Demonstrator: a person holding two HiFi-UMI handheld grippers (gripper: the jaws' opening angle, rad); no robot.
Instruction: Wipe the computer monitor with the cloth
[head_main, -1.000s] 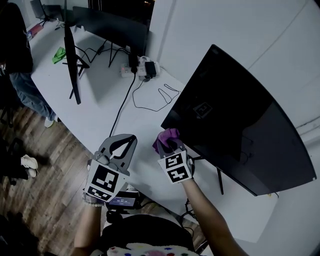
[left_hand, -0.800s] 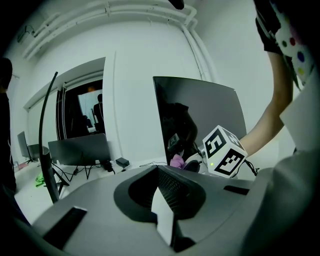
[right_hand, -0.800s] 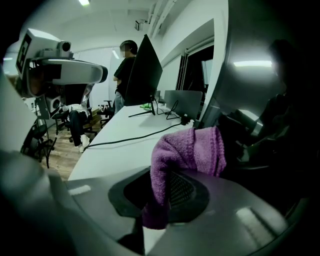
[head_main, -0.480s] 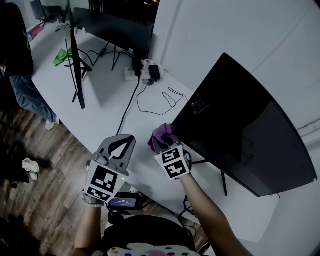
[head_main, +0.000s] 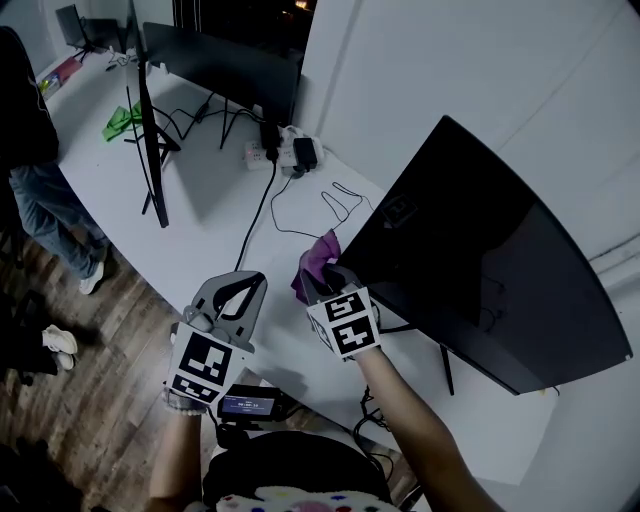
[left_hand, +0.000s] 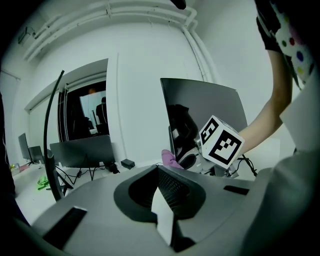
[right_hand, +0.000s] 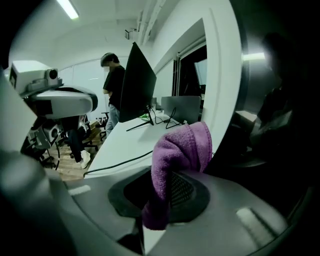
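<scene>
The large black monitor (head_main: 490, 270) stands tilted on the white table (head_main: 200, 230), at the right of the head view. My right gripper (head_main: 333, 283) is shut on a purple cloth (head_main: 318, 262) and holds it at the monitor's lower left corner. In the right gripper view the cloth (right_hand: 180, 150) bulges up out of the jaws, right beside the dark screen (right_hand: 280, 100). My left gripper (head_main: 252, 284) hovers to the left over the table's front edge, shut on nothing. The left gripper view shows the monitor (left_hand: 210, 107), the cloth (left_hand: 170, 158) and the right gripper's marker cube (left_hand: 221, 141).
A second monitor (head_main: 148, 130) stands edge-on at the far left and a third (head_main: 225, 60) at the back. A power strip (head_main: 285, 150), a looped black cable (head_main: 330, 205) and a green cloth (head_main: 122, 118) lie on the table. A person (head_main: 40, 170) stands left.
My right gripper has carried the purple cloth a little left and away, along the monitor's lower left corner. My left gripper has hardly moved.
</scene>
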